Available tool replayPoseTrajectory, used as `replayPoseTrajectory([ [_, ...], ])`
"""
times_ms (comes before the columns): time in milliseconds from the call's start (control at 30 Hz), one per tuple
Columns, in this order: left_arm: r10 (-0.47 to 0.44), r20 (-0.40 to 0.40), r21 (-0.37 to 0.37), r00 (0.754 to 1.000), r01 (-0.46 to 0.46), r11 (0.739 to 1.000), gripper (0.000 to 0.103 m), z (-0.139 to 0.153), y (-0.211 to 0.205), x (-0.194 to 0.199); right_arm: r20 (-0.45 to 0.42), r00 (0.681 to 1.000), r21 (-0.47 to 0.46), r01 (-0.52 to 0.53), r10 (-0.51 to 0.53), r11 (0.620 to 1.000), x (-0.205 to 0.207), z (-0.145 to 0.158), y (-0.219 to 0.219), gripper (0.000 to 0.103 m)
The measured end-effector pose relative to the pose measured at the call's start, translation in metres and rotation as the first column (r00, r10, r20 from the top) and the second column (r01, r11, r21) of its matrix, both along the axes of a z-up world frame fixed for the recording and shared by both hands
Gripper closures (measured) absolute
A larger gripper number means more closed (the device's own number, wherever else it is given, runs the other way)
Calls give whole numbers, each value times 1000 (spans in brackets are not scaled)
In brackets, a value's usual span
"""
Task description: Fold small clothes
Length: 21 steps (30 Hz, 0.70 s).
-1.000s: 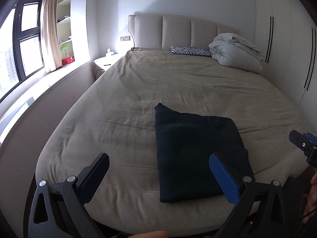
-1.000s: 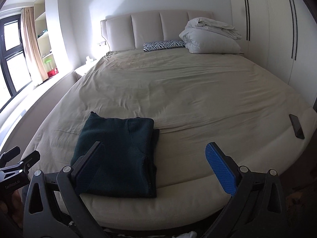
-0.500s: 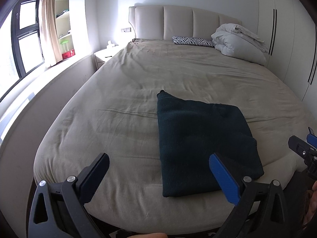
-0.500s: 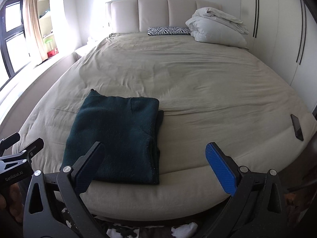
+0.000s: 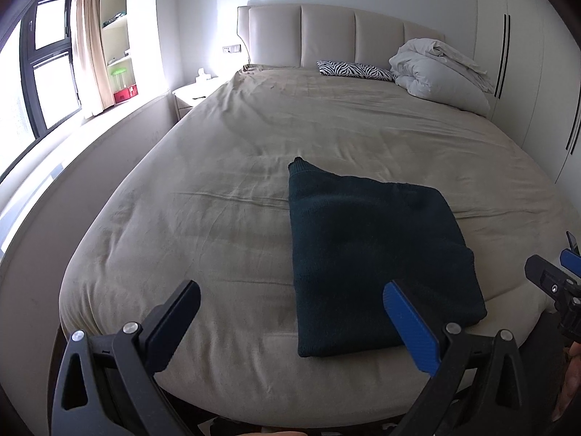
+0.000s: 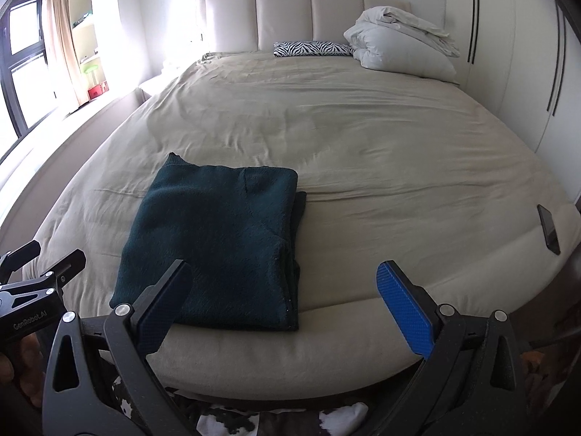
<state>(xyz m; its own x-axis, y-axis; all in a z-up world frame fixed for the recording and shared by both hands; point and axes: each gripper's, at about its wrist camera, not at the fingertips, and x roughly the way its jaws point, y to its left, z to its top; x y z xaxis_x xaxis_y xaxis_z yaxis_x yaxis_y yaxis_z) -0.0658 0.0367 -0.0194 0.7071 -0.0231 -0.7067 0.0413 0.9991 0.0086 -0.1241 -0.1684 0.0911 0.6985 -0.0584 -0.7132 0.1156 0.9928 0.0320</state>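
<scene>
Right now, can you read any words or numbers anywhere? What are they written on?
"GenRobot.AI": white letters on the black body of the left gripper, seen at the left edge of the right wrist view.
The dark phone near the bed's right edge shows no readable text.
The red box by the window: any label is too small to read.

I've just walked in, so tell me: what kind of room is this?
A bedroom, most likely: a big bed with a padded headboard, a bundled duvet, and tall wardrobe doors.
</scene>
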Motion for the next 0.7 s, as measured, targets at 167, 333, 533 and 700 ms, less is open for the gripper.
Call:
replayPoseTrajectory([
  [167,1,-3,-2,1000,-1,1000,0,-1,0,0,-7,1000,-3,-2,2,1000,1,-3,3,0],
  [333,1,-10,-8,1000,-1,1000,0,-4,1,1,-16,1000,-1,-3,3,1000,3,-5,2,0],
  [533,1,-11,-7,1000,-1,1000,0,-5,0,1,-28,1000,0,-4,4,1000,6,-9,3,0],
  [700,0,-15,-3,1000,0,1000,0,-7,-1,1,-34,999,2,-7,7,1000,8,-12,4,0],
])
